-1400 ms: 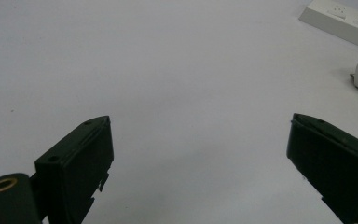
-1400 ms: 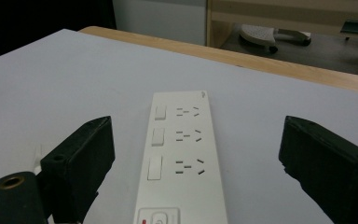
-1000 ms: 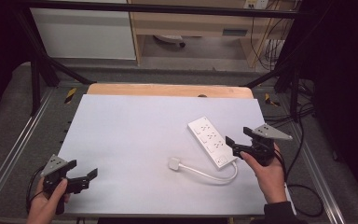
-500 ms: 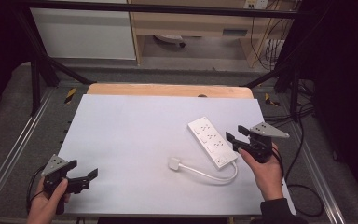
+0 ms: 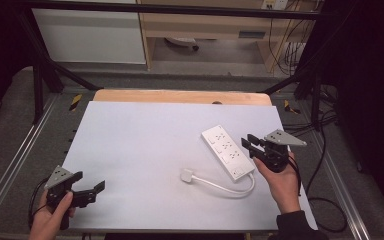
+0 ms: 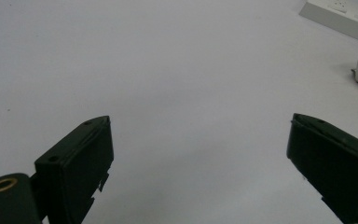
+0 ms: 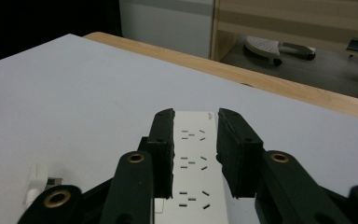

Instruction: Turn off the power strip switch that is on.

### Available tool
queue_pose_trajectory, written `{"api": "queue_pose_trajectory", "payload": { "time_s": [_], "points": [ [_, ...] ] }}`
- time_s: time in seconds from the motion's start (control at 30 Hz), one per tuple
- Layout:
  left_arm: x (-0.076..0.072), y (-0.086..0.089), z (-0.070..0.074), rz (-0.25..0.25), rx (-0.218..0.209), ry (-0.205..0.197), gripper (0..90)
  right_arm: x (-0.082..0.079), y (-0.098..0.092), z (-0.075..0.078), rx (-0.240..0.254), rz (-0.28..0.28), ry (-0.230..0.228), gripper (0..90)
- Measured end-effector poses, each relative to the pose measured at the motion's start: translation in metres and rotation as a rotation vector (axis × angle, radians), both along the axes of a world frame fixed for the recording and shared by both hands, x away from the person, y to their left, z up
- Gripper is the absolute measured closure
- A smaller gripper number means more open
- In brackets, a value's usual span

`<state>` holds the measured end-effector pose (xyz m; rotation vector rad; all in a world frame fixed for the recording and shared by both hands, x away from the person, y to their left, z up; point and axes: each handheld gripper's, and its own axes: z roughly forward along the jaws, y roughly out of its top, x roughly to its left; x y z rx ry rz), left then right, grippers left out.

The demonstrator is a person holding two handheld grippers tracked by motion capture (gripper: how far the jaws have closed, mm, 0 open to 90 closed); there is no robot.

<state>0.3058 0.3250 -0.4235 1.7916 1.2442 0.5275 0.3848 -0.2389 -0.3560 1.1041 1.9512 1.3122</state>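
The white power strip (image 5: pixel 228 152) lies flat on the worktop (image 5: pixel 145 150), right of centre and angled, its cord curling to the plug (image 5: pixel 186 175) nearby. The right tongs (image 5: pixel 251 144) sit at its right edge; their jaws have just been closing to a narrow gap and now straddle the strip, apparently lined up to grip its long sides. The left tongs (image 5: pixel 91 186) wait wide open at the near left corner, holding nothing, well apart from it.

White power strip (image 5: pixel 228 152) lies flat on the counter (image 5: pixel 140 145), right of centre, set diagonally, sockets facing up. We note three socket groups in a row. Its white cord (image 5: pixel 227 187) curls from the near end to a white plug (image 5: pixel 187 175) lying just beside it.
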Motion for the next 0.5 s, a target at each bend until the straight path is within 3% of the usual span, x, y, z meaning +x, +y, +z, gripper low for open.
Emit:
{"api": "queue_pose_trajectory", "payload": {
  "time_s": [0.5],
  "points": [
    [0.0003, 0.0002, -0.0002, 0.003, 0.002, 0.0, 7.1, 0.0069, 0.0074, 0.0049, -0.015, 0.037, 0.01, 84.8]
  ]
}}
